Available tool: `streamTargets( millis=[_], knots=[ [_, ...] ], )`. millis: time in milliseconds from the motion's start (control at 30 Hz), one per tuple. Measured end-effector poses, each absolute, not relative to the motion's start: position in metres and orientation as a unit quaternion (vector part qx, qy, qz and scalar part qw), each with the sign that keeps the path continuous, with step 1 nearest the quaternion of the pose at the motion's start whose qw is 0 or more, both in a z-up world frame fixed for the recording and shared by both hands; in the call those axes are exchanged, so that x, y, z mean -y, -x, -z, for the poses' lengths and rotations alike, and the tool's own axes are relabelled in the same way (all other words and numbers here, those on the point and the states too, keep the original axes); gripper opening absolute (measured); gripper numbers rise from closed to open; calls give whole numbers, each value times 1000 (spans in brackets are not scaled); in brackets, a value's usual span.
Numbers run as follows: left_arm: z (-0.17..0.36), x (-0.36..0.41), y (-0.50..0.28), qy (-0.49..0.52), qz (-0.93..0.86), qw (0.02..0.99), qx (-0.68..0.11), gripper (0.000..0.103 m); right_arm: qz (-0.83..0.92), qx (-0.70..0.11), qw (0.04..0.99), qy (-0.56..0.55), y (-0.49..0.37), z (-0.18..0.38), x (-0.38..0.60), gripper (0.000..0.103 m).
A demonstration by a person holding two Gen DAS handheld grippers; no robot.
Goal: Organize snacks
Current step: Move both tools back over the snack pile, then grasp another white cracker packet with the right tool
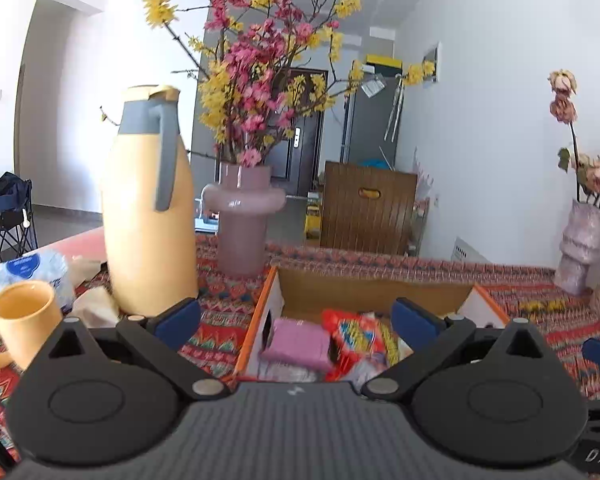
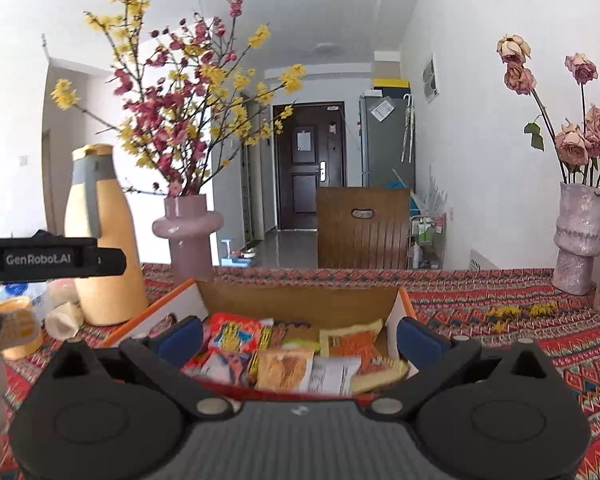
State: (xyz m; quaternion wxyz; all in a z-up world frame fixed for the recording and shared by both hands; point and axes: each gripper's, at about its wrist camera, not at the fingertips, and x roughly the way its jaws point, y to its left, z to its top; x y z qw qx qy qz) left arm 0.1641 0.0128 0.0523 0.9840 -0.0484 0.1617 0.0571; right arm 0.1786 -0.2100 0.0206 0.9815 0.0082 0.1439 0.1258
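The left gripper [image 1: 296,320] and right gripper [image 2: 298,338] both hover with fingers spread apart and empty above the cardboard box [image 2: 300,294] on the patterned tabletop [image 2: 500,320]. Snack packets [image 2: 284,356] (one pink [image 1: 298,344], others red and orange) lie inside it, beside a yellow jug [image 1: 148,216].

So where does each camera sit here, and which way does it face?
Left wrist: rides the left tongs, facing over the cardboard box toward the jug and door; both open fingers show.
Right wrist: rides the right tongs, centred on the box's snack packets; open fingers show, the left device at its left edge.
Shared: box, jug, pink vase, patterned tablecloth.
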Motion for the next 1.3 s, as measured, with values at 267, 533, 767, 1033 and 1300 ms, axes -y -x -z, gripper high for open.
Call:
streamTargets(
  millis=[267,533,767,1033,1300],
  knots=[
    [-22,-25,-137,22,-55,977,-203,103,-125,-187,974,-1,-149,3,221,103],
    [15,-35,-127,9,-51,968,-244,103,-105,-244,964,-4,-138,37,236,103],
    [38,-40,-132,22,-54,966,-253,103,-88,-281,955,-30,-147,62,245,103],
    [38,-44,-130,36,-47,967,-249,103,-93,-282,954,-41,-149,63,248,103],
    [38,-44,-129,40,-52,967,-245,103,-93,-282,954,-44,-149,63,248,103]
  ],
)
